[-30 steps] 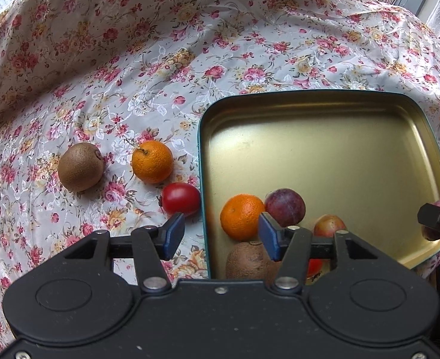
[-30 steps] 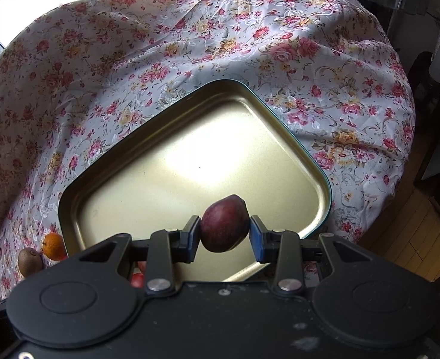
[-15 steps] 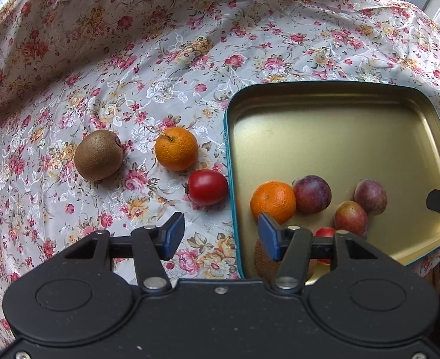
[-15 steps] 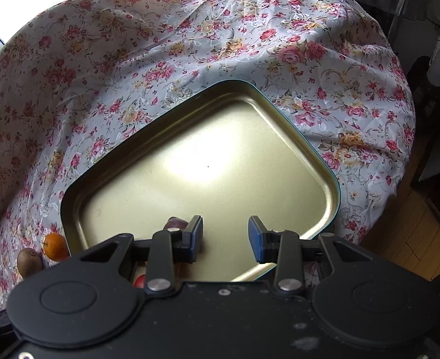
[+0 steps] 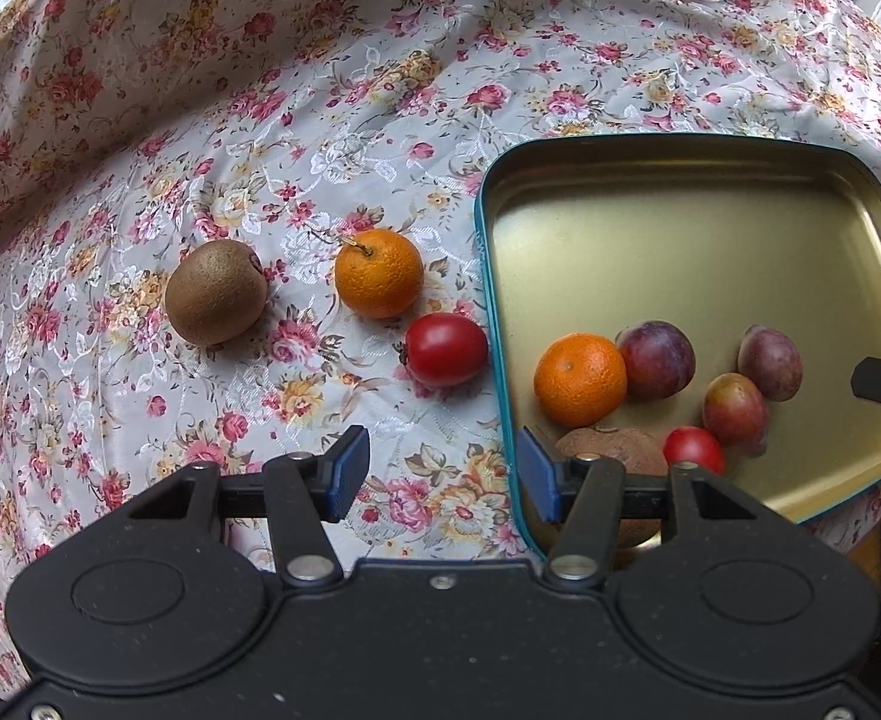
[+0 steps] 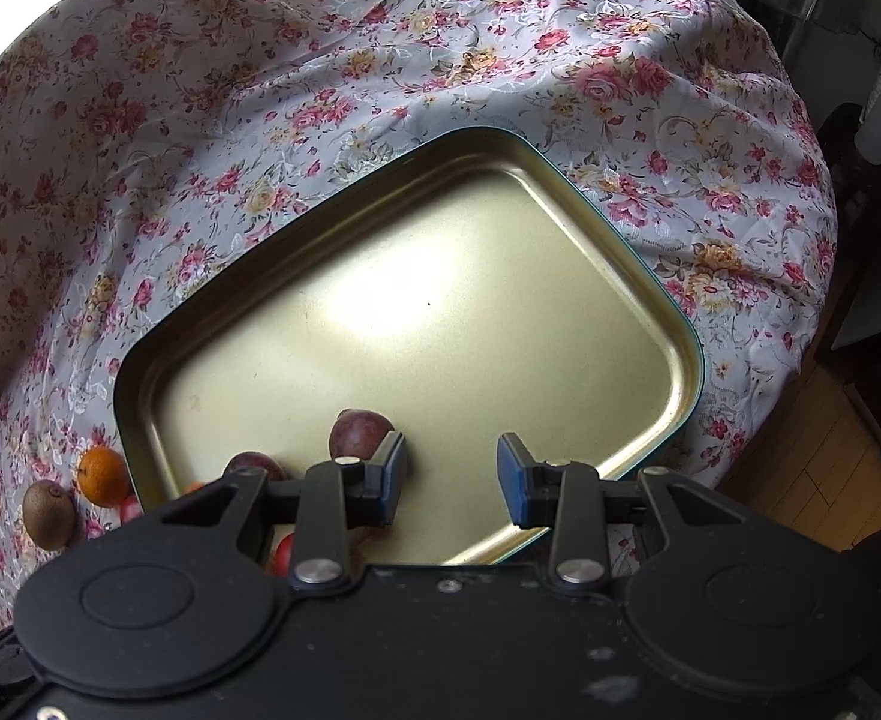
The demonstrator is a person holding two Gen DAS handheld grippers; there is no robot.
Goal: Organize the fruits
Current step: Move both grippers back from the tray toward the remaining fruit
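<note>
Your left gripper: jaws apart, nothing between them, above the floral cloth. Your right gripper: jaws apart, empty, over the tray. In tray: orange, three plums, kiwi, tomato. On cloth, beside the tray: loose kiwi, stemmed orange, larger tomato.

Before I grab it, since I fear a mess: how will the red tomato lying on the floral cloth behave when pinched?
The glossy red tomato looks smooth, so probably slippery. Its rounded shape may roll on the floral cloth. Thin skin likely bruises; squeeze gently.
</note>
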